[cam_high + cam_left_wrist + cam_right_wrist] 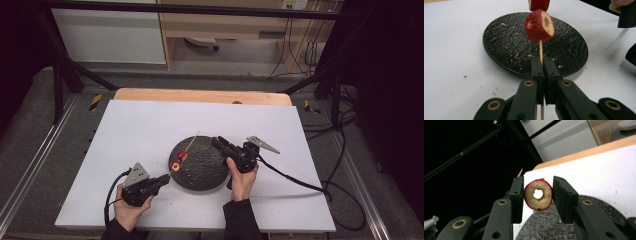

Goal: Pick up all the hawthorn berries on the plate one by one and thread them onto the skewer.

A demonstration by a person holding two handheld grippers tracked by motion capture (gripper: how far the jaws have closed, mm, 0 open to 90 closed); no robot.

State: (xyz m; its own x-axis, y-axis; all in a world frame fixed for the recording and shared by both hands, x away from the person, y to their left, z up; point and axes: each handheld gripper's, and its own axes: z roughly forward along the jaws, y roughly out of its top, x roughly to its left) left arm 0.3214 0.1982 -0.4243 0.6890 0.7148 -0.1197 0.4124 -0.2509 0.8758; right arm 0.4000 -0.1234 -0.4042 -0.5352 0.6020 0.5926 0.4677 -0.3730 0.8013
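Observation:
My left gripper (166, 176) (543, 62) sits at the plate's near left, shut on a thin wooden skewer (540, 51). Two red cored fruits (539, 26) (176, 166) are threaded on the skewer, which slants up over the black plate (205, 172) (506, 47). My right gripper (216, 141) (537, 187) hovers over the plate's far right edge, shut on a red-skinned fruit ring (538, 194) with a hole through its middle. The skewer's pointed tip (520, 172) shows just beyond the right gripper's left jaw.
The plate rests mid-table on a white sheet (150, 125), with crumbs scattered on and around it (511, 56). A wooden table edge (200, 95) runs along the back. Black frame bars and cables (340, 150) flank the table.

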